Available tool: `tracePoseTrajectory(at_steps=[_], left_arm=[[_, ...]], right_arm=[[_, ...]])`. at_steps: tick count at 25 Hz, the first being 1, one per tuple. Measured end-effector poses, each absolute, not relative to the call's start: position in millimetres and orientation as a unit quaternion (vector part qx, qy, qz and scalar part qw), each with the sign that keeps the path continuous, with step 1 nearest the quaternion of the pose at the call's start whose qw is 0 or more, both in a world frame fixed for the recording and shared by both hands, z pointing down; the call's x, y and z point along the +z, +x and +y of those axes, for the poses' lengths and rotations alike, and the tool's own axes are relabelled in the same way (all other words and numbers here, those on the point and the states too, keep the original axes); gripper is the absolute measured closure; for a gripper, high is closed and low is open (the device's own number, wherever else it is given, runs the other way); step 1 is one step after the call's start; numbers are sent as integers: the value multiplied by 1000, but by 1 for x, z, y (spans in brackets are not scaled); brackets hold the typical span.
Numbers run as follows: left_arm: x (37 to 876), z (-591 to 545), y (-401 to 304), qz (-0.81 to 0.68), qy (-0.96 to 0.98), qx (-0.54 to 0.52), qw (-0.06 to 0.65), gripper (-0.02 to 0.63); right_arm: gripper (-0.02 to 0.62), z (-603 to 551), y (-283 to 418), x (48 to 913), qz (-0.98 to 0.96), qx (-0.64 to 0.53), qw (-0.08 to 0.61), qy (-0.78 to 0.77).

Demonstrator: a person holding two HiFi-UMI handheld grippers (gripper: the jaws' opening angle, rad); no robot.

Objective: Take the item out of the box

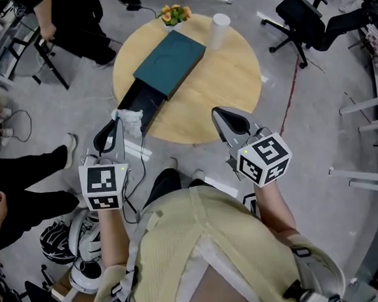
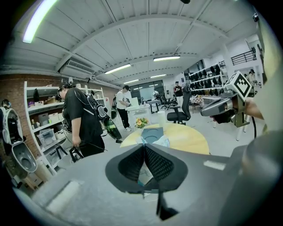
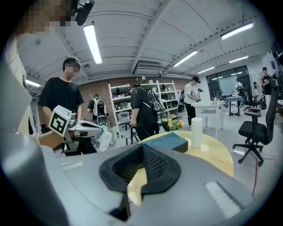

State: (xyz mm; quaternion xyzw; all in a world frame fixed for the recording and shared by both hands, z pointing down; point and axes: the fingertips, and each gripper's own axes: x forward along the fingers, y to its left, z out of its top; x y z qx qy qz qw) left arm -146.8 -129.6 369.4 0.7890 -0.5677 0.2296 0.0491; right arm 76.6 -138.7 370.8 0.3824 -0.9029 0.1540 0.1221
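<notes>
My left gripper (image 1: 115,120) is clamped on the white wrapped item (image 1: 132,121), at the table's (image 1: 230,91) near-left edge, by the near end of the box's (image 1: 171,60) open drawer (image 1: 139,104). I judge it's the lift-out step. Next I'd carry the item clear and set it down on bare tabletop. My right gripper (image 1: 224,116) is closed on nothing.

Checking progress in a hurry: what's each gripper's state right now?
Left gripper: closed, holding the white item.
Right gripper: closed, nothing held.
</notes>
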Motion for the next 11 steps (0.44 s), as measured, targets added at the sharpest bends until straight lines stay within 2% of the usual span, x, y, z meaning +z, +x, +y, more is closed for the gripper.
tracePoseTrajectory(at_steps=[11], left_arm=[[363, -128, -144, -569, 788, 230, 48, 591]], right_arm=[[591, -137, 79, 367, -904, 154, 113, 383]])
